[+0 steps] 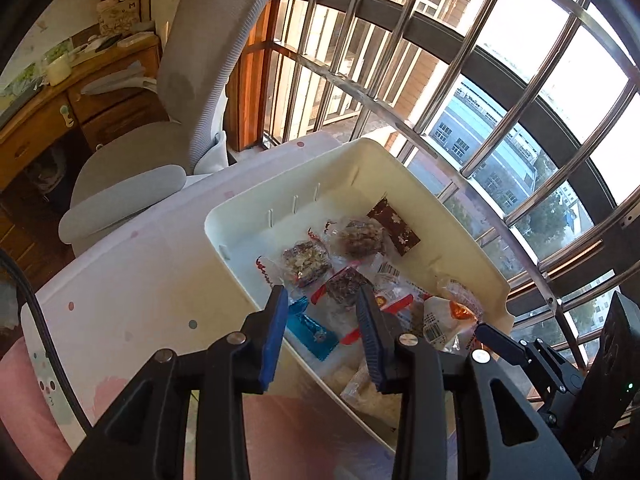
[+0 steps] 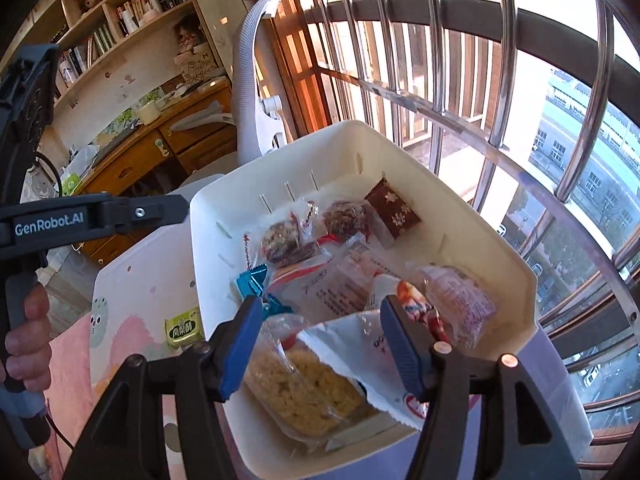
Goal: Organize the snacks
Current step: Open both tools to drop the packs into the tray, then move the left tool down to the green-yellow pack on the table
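Note:
A white plastic bin (image 1: 248, 216) (image 2: 400, 136) stands on the pastel table and holds several wrapped snacks: a brown square packet (image 1: 394, 226) (image 2: 394, 210), clear-wrapped nut clusters (image 1: 306, 260), a blue wrapper (image 1: 310, 330) (image 2: 252, 280), a bag of yellow crisps (image 2: 304, 388) and a white packet (image 2: 360, 344). A small green-yellow packet (image 2: 183, 328) lies on the table outside the bin's left wall. My left gripper (image 1: 322, 292) hovers over the bin's near-left wall, jaws apart with nothing between them. My right gripper (image 2: 320, 302) hangs open above the crisps bag and white packet, touching neither.
A grey office chair (image 1: 192, 80) stands behind the table (image 1: 140, 300). Barred windows (image 1: 520, 80) run along the right. A wooden desk (image 1: 40, 128) and bookshelves (image 2: 120, 20) fill the left. A hand (image 2: 28, 332) holds the left gripper's handle.

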A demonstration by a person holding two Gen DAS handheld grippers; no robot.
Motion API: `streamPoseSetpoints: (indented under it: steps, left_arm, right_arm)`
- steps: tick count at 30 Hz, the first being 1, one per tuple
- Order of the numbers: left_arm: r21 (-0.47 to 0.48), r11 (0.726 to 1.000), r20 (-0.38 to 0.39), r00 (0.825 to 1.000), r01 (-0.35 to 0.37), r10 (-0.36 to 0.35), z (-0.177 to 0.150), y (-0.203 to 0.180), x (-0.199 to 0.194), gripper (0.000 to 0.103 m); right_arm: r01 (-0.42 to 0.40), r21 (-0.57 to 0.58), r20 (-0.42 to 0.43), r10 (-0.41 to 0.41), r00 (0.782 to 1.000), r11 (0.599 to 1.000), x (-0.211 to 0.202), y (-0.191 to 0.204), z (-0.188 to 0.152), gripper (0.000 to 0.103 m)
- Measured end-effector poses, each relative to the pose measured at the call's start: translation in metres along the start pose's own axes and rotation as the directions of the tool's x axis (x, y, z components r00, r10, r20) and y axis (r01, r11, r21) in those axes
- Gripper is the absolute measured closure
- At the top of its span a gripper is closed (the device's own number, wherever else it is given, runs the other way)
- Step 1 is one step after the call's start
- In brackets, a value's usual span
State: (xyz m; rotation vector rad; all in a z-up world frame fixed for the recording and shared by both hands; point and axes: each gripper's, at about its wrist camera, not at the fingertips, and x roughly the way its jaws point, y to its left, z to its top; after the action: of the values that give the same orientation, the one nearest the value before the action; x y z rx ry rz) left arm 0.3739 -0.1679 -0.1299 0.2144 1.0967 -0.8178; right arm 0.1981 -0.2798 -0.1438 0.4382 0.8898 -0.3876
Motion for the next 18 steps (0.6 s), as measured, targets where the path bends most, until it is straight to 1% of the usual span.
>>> streamPoseSetpoints:
  steps: [4, 8, 10, 12, 15, 16, 18]
  left_arm:
    - [0.007, 1.0, -0.023, 0.999, -0.027, 0.027, -0.01, 0.015, -0.002, 0.068]
    - [-0.004, 0.997, -0.056, 0.996, -0.072, 0.071, -0.025, 0.036, 0.0, 0.062]
    - [-0.017, 0.996, -0.073, 0.993, -0.09, 0.089, -0.032, 0.047, 0.003, 0.061]
    - [-0.028, 0.994, -0.091, 0.991, -0.104, 0.101, -0.038, 0.059, 0.007, 0.056]
    - [-0.025, 0.992, -0.111, 0.986, -0.127, 0.123, -0.046, 0.071, 0.015, 0.053]
    - [-0.021, 0.992, -0.115, 0.986, -0.126, 0.123, -0.049, 0.075, 0.019, 0.052]
    - [-0.014, 0.993, -0.123, 0.985, -0.12, 0.118, -0.054, 0.079, 0.025, 0.048]
  right_arm:
    - [0.003, 0.023, -0.027, -0.002, 1.0, 1.0, -0.002, -0.004, -0.006, 0.04]
    - [0.007, 0.04, -0.034, -0.006, 0.999, 0.999, -0.004, -0.008, -0.011, 0.038]
    - [0.013, 0.035, -0.027, -0.012, 1.0, 0.999, -0.006, -0.009, -0.013, 0.038]
    - [0.013, 0.024, -0.022, -0.012, 1.0, 1.0, -0.007, -0.011, -0.014, 0.038]
    - [0.014, 0.014, -0.012, -0.014, 1.0, 1.0, -0.009, -0.013, -0.015, 0.037]
    - [0.014, 0.012, -0.009, -0.014, 1.0, 1.0, -0.009, -0.014, -0.015, 0.036]
    - [0.016, 0.005, -0.009, -0.016, 1.0, 1.0, -0.01, -0.015, -0.015, 0.031]
